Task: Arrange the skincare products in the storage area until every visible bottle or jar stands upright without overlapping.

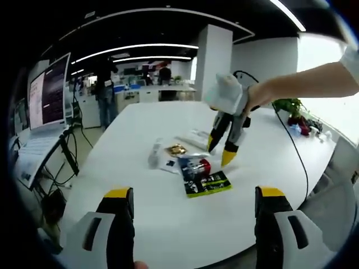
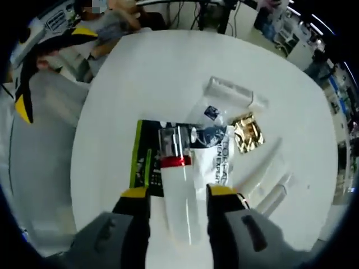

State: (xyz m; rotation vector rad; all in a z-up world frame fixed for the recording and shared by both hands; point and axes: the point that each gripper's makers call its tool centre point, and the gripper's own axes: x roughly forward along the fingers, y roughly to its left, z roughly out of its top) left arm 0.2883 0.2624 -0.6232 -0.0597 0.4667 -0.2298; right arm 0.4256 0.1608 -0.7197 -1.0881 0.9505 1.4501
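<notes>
The right gripper (image 2: 175,195) has its yellow-tipped jaws spread either side of a white bottle with a red band and clear cap (image 2: 178,179) — it's lying flat, partly over a black-and-green sachet (image 2: 143,159), amid a pile mid-way across the round white table (image 2: 112,101). The left gripper (image 1: 190,204) hangs wide open near the table's edge, well back from the pile.
</notes>
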